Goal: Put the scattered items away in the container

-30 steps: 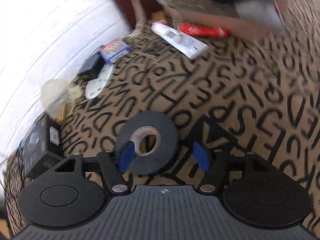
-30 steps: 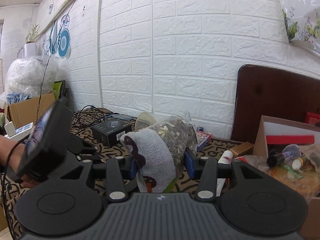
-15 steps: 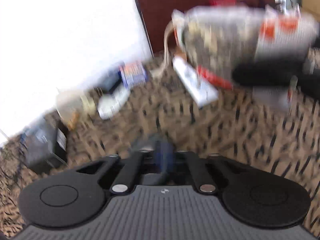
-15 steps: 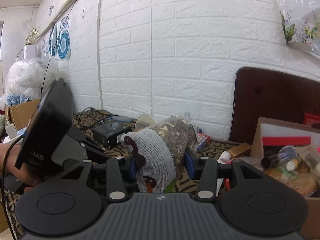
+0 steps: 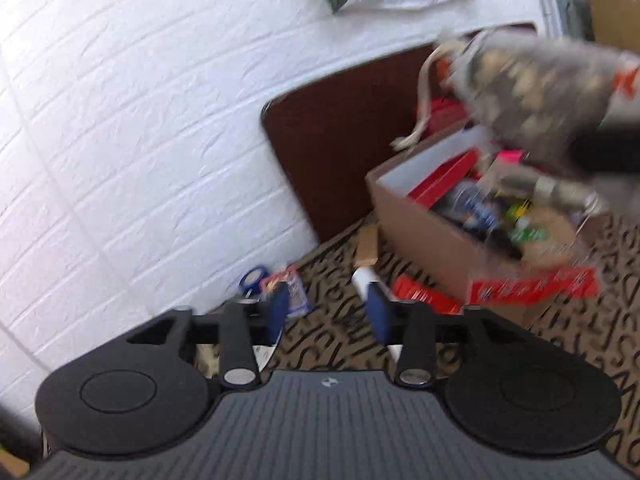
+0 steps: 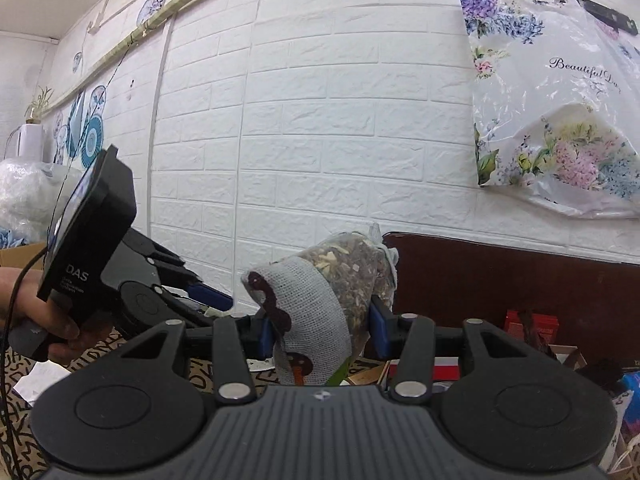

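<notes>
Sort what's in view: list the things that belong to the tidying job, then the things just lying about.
Job:
- clear pouch of dried herbs with grey fabric, held in right gripper
- brown cardboard box
- white tube
- left gripper, empty, jaws just opening

Lying about:
- floral plastic bag
- dark brown board

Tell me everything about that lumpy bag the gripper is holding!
The bag is a see-through pouch stuffed with dried brown and pale bits, part wrapped in grey mesh cloth with dark red shapes. It stands upright, squeezed between the right gripper's blue pads. In the left view it is blurry, above the cardboard box.
</notes>
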Motion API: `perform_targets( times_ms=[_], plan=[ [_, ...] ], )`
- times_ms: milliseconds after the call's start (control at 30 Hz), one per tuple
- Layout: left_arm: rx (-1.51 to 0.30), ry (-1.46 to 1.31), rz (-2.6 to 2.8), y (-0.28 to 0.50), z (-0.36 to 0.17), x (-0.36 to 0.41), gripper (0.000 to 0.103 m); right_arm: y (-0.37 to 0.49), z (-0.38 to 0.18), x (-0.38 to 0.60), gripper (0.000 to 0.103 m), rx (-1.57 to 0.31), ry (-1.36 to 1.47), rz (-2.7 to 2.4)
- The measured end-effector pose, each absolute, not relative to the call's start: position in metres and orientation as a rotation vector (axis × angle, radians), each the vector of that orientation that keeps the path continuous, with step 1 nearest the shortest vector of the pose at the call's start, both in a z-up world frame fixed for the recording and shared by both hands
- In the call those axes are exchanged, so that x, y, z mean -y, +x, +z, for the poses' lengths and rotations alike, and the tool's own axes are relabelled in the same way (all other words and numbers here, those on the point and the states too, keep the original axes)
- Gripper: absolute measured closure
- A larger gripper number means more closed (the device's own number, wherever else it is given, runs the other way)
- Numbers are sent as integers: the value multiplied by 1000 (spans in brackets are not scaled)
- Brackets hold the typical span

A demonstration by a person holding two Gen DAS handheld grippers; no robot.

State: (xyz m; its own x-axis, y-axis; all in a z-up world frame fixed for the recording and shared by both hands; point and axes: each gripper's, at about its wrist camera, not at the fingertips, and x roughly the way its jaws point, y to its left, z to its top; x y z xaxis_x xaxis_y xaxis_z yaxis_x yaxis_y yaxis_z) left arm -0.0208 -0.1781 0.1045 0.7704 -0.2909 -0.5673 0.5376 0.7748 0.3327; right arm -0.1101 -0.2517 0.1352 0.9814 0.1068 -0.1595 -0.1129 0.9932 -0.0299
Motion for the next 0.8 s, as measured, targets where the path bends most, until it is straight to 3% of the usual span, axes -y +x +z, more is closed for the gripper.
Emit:
perform_targets(
  times_ms=[167,267,600,667,800],
  plan=[
    [-622,461,-443,6,65,195,27,-113,114,249,59,-181,-25,113],
    [-678,407,-387,33,50,218,21,-110,105,250,59,-203,19,132],
    [-746,333,-203,93,-1,252,19,-124,54,220,59,-334,46,201],
    [-747,333,-208,97,-9,253,10,-125,42,212,59,-379,45,210],
    [-741,340,-177,101,-20,251,0,-126,16,198,59,-477,14,227]
  ],
)
